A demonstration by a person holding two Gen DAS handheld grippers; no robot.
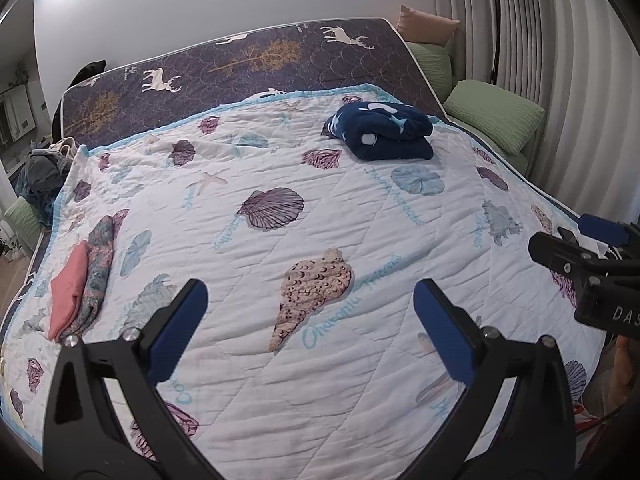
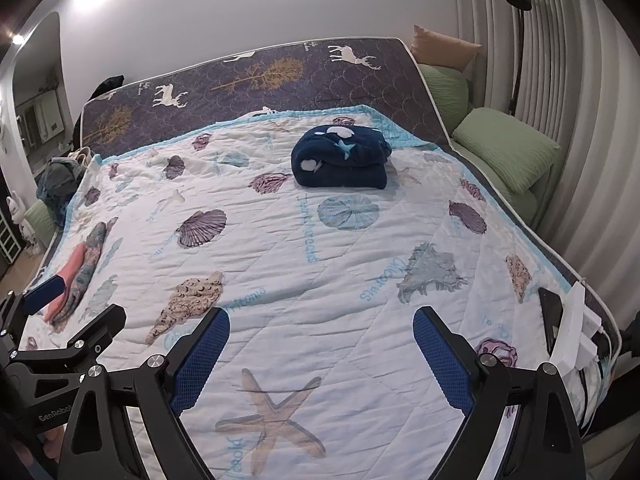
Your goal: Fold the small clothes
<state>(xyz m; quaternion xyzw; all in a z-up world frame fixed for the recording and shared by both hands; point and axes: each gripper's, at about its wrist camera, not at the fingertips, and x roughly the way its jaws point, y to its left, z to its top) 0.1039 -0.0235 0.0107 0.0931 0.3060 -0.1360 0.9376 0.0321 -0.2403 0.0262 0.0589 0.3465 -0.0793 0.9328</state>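
A folded pink garment [image 1: 69, 295] and a folded floral garment [image 1: 98, 266] lie side by side at the bed's left edge; they also show in the right wrist view, the pink one [image 2: 66, 280] next to the floral one [image 2: 86, 266]. My left gripper [image 1: 310, 304] is open and empty above the seashell quilt [image 1: 360, 216], right of the clothes. My right gripper [image 2: 322, 330] is open and empty over the quilt [image 2: 340, 272]. Each gripper shows at the edge of the other's view, the right one [image 1: 560, 240] and the left one [image 2: 76, 304].
A rolled dark blue fleece blanket [image 1: 382, 130] lies near the head of the bed, also seen in the right wrist view [image 2: 342, 158]. Green pillows [image 2: 506, 148] sit to the right. A phone [image 2: 551, 318] and white chargers [image 2: 576, 332] lie on the bed's right edge.
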